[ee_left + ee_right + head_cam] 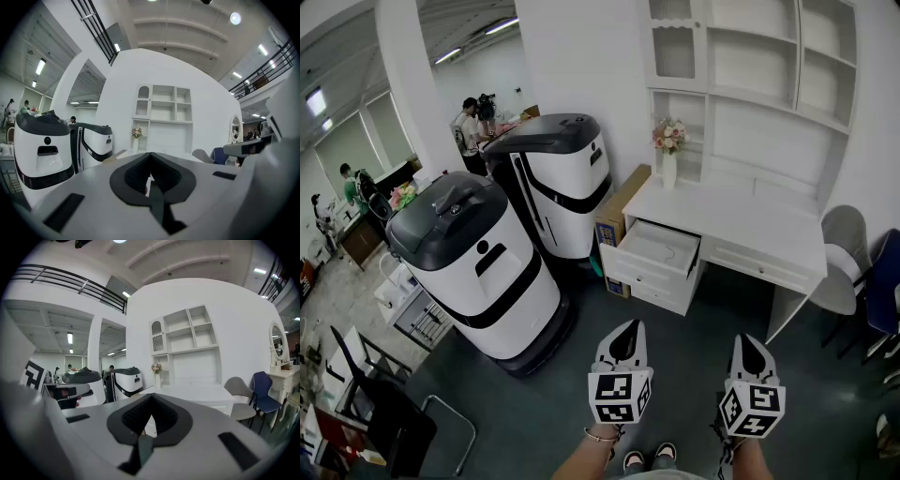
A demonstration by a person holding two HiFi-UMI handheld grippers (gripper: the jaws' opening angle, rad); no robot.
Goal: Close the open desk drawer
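Open drawer [661, 251] on the left side of the white bench [750, 230], plenty of room in front!
Two big white-and-black machines [478, 272] crowd the left, and the bench sits against the wall with a chair [841, 272] at its right end. The drawer's front edge juts out over the dark floor [675, 375], with open floor between it and the person. The left hand-held gripper [628, 330] and the right hand-held gripper [748, 345] hover side by side well short of it, jaws pressed together.
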